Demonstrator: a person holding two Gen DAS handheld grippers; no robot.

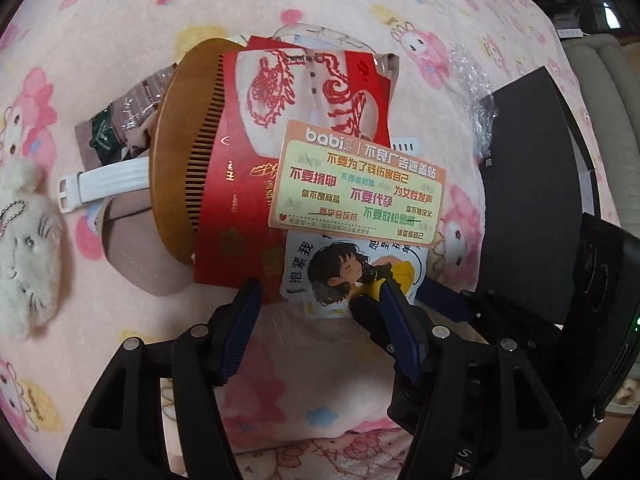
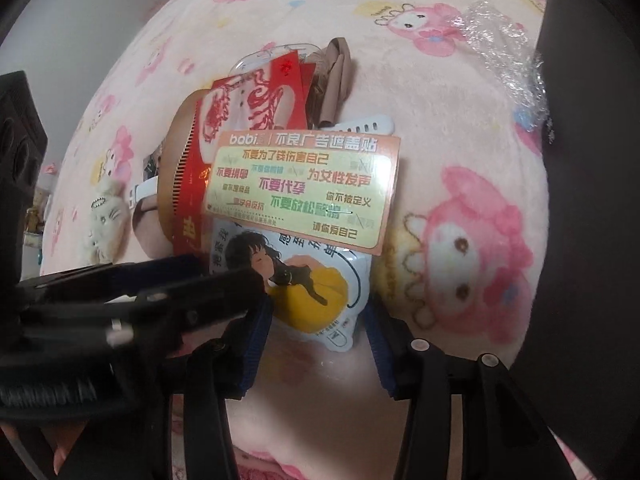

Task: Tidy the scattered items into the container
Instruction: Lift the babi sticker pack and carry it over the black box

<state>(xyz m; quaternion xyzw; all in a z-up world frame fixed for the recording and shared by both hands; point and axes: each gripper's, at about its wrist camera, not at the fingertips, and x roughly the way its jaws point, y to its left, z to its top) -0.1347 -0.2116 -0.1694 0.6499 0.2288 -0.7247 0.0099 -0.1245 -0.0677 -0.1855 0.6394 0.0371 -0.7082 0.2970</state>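
Note:
A pile of items lies on a pink cartoon blanket [image 1: 340,380]: a wooden comb [image 1: 176,152], a red envelope [image 1: 288,120], an orange sticker card [image 1: 360,184], a girl sticker [image 1: 356,272], a white watch strap [image 1: 104,182] and a brown pouch [image 1: 140,264]. My left gripper [image 1: 320,300] is open, its fingertips at the near edge of the red envelope and girl sticker. My right gripper [image 2: 316,320] is open around the near edge of the girl sticker [image 2: 304,288]. The sticker card [image 2: 308,188] lies just beyond. The black container [image 1: 532,200] lies to the right.
A white plush toy [image 1: 24,248] lies at the left. Crumpled clear bubble wrap [image 2: 504,52] lies by the black container [image 2: 588,160]. A clear plastic case [image 1: 320,40] and a foil packet [image 1: 124,120] sit in the pile. My left gripper's body [image 2: 120,304] crosses the right wrist view.

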